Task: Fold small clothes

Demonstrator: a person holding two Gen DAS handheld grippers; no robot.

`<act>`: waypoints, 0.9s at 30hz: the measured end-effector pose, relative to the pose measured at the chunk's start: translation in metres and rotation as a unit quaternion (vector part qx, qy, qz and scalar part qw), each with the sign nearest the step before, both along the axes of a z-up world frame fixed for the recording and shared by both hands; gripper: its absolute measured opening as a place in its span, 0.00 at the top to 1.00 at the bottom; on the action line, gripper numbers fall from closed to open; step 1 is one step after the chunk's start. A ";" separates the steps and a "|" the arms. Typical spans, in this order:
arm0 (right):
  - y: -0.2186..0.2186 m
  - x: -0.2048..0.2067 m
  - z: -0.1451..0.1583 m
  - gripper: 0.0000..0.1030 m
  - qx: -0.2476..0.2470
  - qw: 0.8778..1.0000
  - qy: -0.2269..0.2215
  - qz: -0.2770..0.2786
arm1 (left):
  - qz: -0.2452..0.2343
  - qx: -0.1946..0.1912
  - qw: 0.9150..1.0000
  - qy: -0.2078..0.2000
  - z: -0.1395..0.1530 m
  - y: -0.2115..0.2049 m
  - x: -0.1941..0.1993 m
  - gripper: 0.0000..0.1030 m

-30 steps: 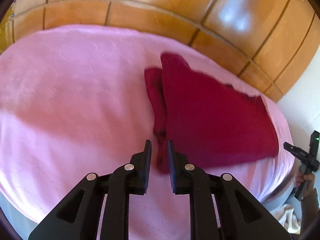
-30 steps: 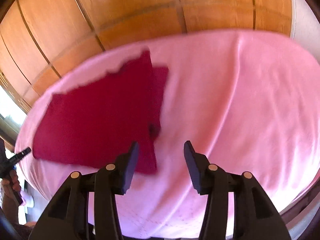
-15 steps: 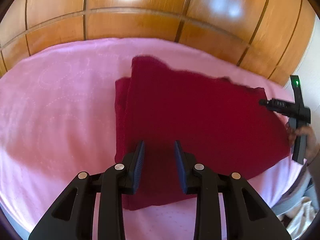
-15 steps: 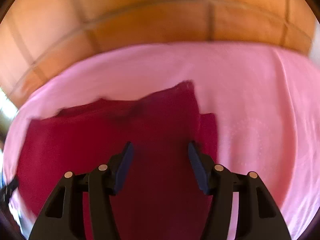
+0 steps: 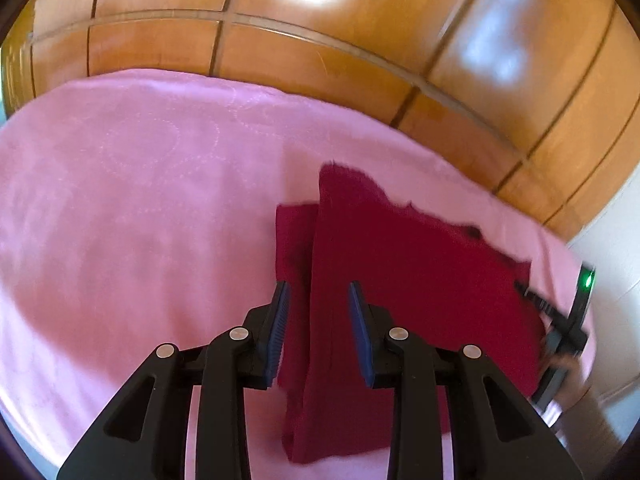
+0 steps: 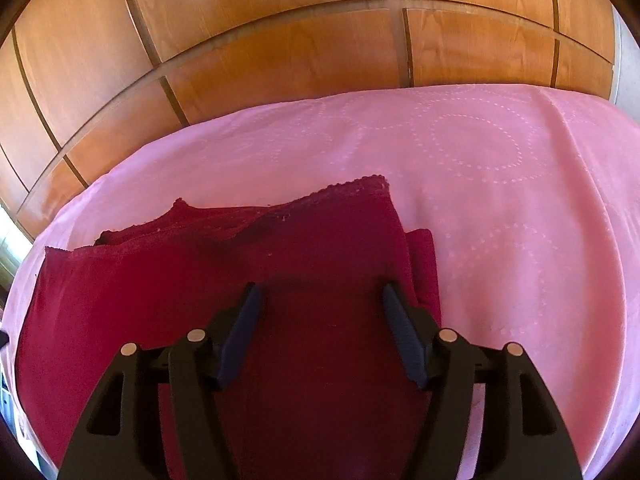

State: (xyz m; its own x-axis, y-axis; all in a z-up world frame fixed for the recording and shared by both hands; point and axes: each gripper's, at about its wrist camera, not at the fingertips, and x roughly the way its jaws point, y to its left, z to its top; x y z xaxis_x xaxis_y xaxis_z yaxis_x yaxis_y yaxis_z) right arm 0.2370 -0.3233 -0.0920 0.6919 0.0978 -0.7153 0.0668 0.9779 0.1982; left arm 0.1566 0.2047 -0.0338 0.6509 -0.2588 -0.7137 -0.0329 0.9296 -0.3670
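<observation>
The right gripper (image 6: 320, 312) hovered above the dark red garment (image 6: 224, 312) with its jaws opening and nothing pinched between them, while the left gripper (image 5: 316, 320) hung part-open and empty over the garment's narrow folded edge (image 5: 294, 248). The garment lay flat on the pink bedspread (image 6: 500, 240) near the wooden panelling (image 6: 280, 48), already folded over itself once. The step in hand seemed to be lining up for another fold, which would call for lowering onto an edge and pinching it.

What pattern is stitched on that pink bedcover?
Rings of small dots on the bedcover, clearest in the right wrist view.
</observation>
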 end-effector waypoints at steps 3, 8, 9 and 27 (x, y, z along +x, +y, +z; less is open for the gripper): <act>0.001 0.000 0.000 0.35 -0.002 1.000 -0.001 0.002 | -0.015 -0.022 1.000 0.007 -0.001 0.000 0.027 0.72; 0.002 0.000 0.000 0.33 -0.004 1.000 -0.001 0.003 | -0.033 -0.029 0.998 0.053 -0.024 -0.013 0.074 0.72; 0.002 0.000 0.000 0.33 -0.004 1.000 -0.001 0.004 | -0.035 -0.025 0.997 0.062 -0.029 -0.018 0.082 0.78; 0.008 0.003 -0.002 0.20 -0.012 1.000 0.000 0.024 | 0.062 0.147 0.987 -0.012 -0.018 -0.049 0.042 0.81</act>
State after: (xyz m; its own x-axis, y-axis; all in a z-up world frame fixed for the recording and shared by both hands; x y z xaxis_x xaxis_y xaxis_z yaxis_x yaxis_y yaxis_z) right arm 0.2404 -0.3149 -0.0943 0.6868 0.1144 -0.7178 0.0187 0.9844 0.1748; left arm 0.1986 0.1554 -0.0521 0.6821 0.0402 -0.7302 -0.1477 0.9855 -0.0837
